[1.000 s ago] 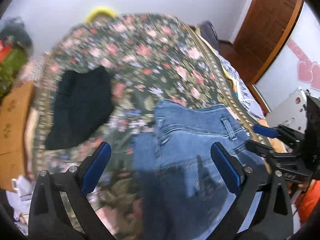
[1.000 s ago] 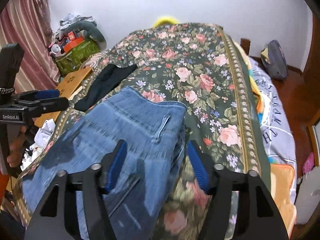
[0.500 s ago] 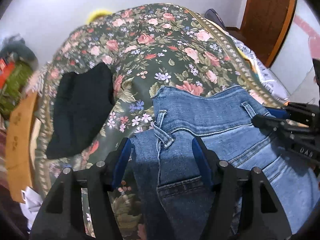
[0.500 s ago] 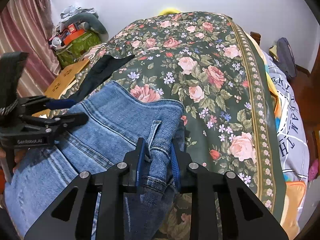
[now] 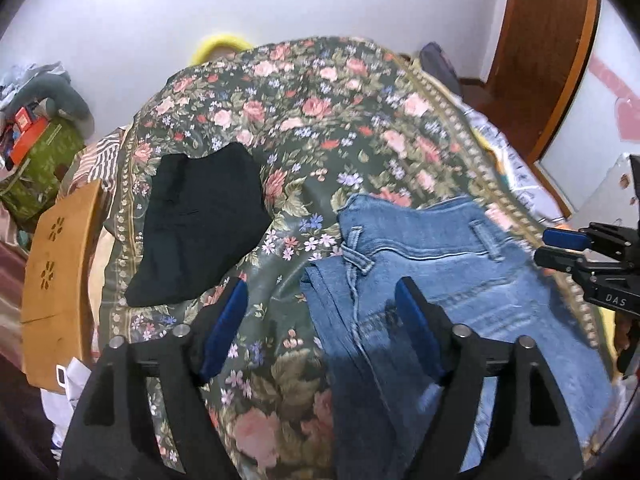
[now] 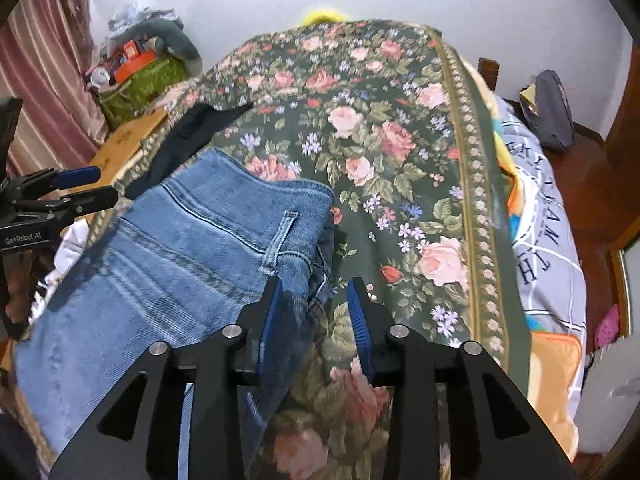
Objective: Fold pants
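Observation:
Blue jeans (image 5: 448,276) lie folded on the floral bedspread (image 5: 320,120), waistband toward the far end. My left gripper (image 5: 320,320) straddles their left edge. Its jaws are opening; the left pad (image 5: 224,328) is well off the denim and the right pad hovers over it. In the right wrist view the jeans (image 6: 180,264) fill the lower left. My right gripper (image 6: 316,312) has their right edge between its jaws, which are opening, and the right pad (image 6: 360,320) stands clear of the cloth. Each gripper shows in the other's view: the right gripper (image 5: 544,245), the left gripper (image 6: 105,184).
A black garment (image 5: 200,220) lies on the bedspread left of the jeans. A wooden board (image 5: 60,264) and a green bag (image 5: 32,168) with clutter stand off the bed's left side. A dark bag (image 6: 552,108) and a wooden door (image 5: 544,52) are to the right.
Half a second ago both grippers were narrowed around the jeans' edges. Now both have widened and drawn back slightly, and the jeans rest on the bedspread.

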`<state>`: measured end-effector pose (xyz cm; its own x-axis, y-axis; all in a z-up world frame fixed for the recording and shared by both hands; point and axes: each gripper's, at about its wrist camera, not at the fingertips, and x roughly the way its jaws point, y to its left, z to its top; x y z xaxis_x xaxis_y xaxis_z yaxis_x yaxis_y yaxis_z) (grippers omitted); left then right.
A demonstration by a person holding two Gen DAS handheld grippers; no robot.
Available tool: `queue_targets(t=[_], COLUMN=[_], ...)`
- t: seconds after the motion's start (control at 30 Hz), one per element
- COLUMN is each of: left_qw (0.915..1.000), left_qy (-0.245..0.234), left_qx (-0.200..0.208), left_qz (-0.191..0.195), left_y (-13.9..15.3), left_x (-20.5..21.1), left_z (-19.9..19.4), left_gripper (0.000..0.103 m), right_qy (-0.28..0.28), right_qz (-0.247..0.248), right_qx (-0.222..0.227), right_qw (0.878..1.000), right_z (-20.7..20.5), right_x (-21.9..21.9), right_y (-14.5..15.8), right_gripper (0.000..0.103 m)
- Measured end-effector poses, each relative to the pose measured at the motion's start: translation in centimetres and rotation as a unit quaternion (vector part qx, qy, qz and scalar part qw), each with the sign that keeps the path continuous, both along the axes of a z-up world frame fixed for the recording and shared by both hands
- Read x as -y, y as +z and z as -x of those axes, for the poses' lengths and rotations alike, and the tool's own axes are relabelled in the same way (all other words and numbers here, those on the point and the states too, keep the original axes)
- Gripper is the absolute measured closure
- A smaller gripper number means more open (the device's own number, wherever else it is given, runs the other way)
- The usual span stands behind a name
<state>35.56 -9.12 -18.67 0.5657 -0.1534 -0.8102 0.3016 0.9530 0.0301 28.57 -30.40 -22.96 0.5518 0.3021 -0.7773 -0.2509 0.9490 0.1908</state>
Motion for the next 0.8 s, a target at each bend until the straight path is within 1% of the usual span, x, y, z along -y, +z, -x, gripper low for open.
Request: queue_targets(t=[0.07,0.1,0.13,0.17,0.23,0.27,0.33,0.37,0.43,0.5,0.6,0.7,0.73,0.8], left_qw=[0.9998,0.9997,0.9994,0.9990,0.9980,0.9963,0.9923,0.9904,0.9885,0.9854,0.9821,0.9737,0.9727,0.9723], left_qy=[0.003,0.004,0.004,0.002,0.000,-0.004,-0.010,-0.014,-0.017,-0.017,-0.018,-0.035,-0.036,-0.038], left_qx=[0.001,-0.001,-0.006,-0.017,-0.040,-0.068,-0.110,-0.126,-0.140,-0.156,-0.171,-0.204,-0.206,-0.204], left_qz=[0.017,0.026,0.033,0.041,0.048,0.051,0.056,0.054,0.055,0.066,0.076,0.095,0.101,0.108], left_y=[0.7,0.8,0.8,0.6,-0.2,-1.0,-2.4,-3.2,-4.1,-4.5,-5.3,-6.9,-7.1,-7.3], left_x=[-0.4,-0.5,-0.5,-0.5,-0.4,-0.3,0.2,0.5,0.8,0.9,1.1,1.6,1.5,1.7], left_z=[0.8,1.1,1.4,1.8,2.0,1.9,1.6,1.5,1.3,0.8,0.0,-1.0,-1.3,-1.5], left_gripper=[0.013,0.007,0.004,0.004,0.004,0.004,0.004,0.004,0.001,0.000,0.000,0.000,0.000,0.000], right_qy=[-0.001,-0.003,-0.005,-0.006,-0.007,-0.005,0.006,0.012,0.020,0.021,0.020,0.021,0.020,0.029], right_qz=[-0.014,-0.019,-0.027,-0.033,-0.045,-0.053,-0.064,-0.061,-0.048,-0.056,-0.097,-0.147,-0.154,-0.158], right_qx=[0.011,0.015,0.019,0.020,0.013,0.004,-0.027,-0.042,-0.062,-0.067,-0.090,-0.125,-0.130,-0.124], right_qw=[1.000,1.000,0.999,0.999,0.999,0.999,0.998,0.997,0.997,0.996,0.991,0.981,0.979,0.979], right_z=[0.8,1.1,1.5,1.8,2.1,2.2,2.1,1.9,1.8,1.7,0.9,-0.3,-0.4,-0.8], right_x=[0.1,0.1,0.0,0.0,-0.2,-0.3,-0.8,-1.1,-1.7,-1.9,-1.3,-0.8,-1.0,-1.3], right_y=[0.9,1.2,1.5,1.6,1.4,1.0,-0.4,-1.2,-2.6,-3.6,-4.4,-5.9,-6.1,-6.3], right_gripper=[0.049,0.045,0.038,0.030,0.024,0.024,0.023,0.023,0.024,0.024,0.024,0.024,0.024,0.025])
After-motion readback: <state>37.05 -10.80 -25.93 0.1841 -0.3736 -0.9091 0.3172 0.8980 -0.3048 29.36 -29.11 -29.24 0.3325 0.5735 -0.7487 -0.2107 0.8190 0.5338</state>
